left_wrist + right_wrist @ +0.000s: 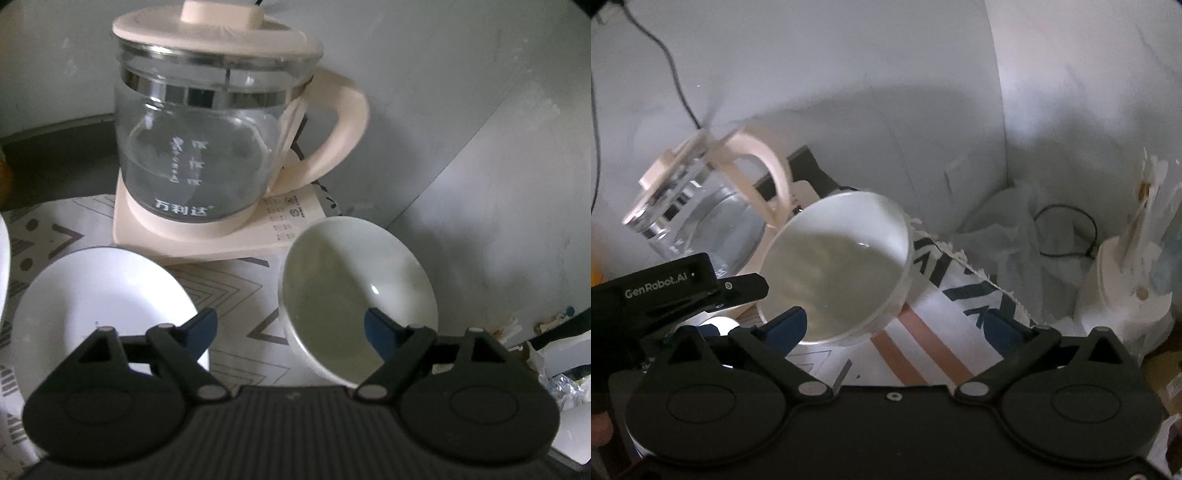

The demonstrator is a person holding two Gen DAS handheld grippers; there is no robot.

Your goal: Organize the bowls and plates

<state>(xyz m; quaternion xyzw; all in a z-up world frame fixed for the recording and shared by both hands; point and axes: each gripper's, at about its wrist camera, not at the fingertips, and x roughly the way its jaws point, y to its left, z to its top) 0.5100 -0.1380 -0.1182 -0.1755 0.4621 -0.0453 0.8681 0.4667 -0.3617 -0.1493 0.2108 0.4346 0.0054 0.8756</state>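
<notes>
A white bowl [358,291] stands on the patterned cloth, right of the kettle's base; the right wrist view shows the bowl [838,266] left of centre. Left of it lies a white plate [99,295]. My left gripper [291,332] is open. Its right pad hangs over the bowl's inside, its left pad over the plate's edge, and neither presses on anything. My right gripper [895,328] is open wide, with its left pad in front of the bowl's near rim and its right pad over the cloth. The left gripper's black housing [665,291] shows at the left.
A glass kettle [210,122] on a cream base [207,240] stands just behind the dishes, against a grey wall. Another white rim [3,266] shows at the far left. Crumpled plastic, a cable and a paper roll [1126,284] crowd the right corner.
</notes>
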